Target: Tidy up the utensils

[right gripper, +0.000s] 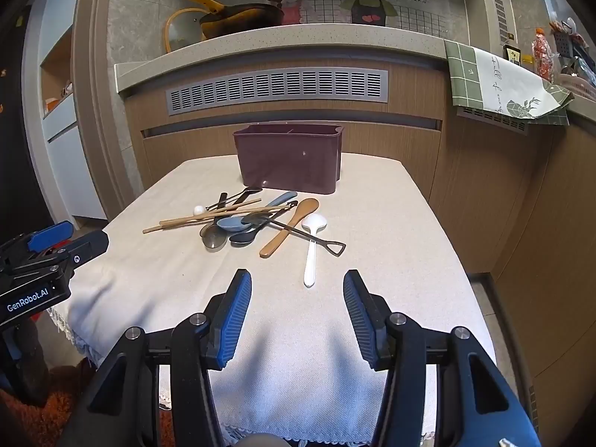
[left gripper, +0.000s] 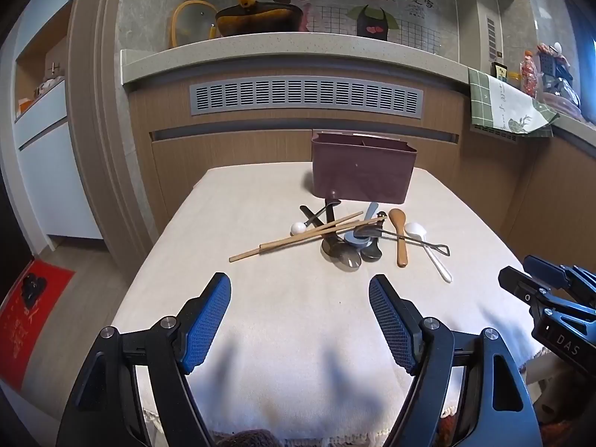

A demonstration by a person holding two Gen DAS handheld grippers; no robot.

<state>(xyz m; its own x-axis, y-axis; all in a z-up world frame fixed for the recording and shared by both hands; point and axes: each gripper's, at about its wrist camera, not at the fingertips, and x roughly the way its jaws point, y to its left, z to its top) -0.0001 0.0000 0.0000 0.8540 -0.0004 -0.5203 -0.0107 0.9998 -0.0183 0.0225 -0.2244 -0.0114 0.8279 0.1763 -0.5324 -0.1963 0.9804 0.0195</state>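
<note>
Maroon plastic utensil holder point(left gripper: 363, 171) upright, centre-right of left wrist frame, top open, divider visible inside. Utensils piled just in front of it, loose on cloth. Wooden chopsticks point(left gripper: 298, 236), 2 pcs, lie roughly parallel across pile. Wooden spoon point(left gripper: 399, 234) and white plastic spoon point(left gripper: 428, 247) lie flat at right of pile. Blue-grey spoon point(right gripper: 238, 221) overlaps dark metal spoons point(right gripper: 214, 238), mid-pile.
</note>
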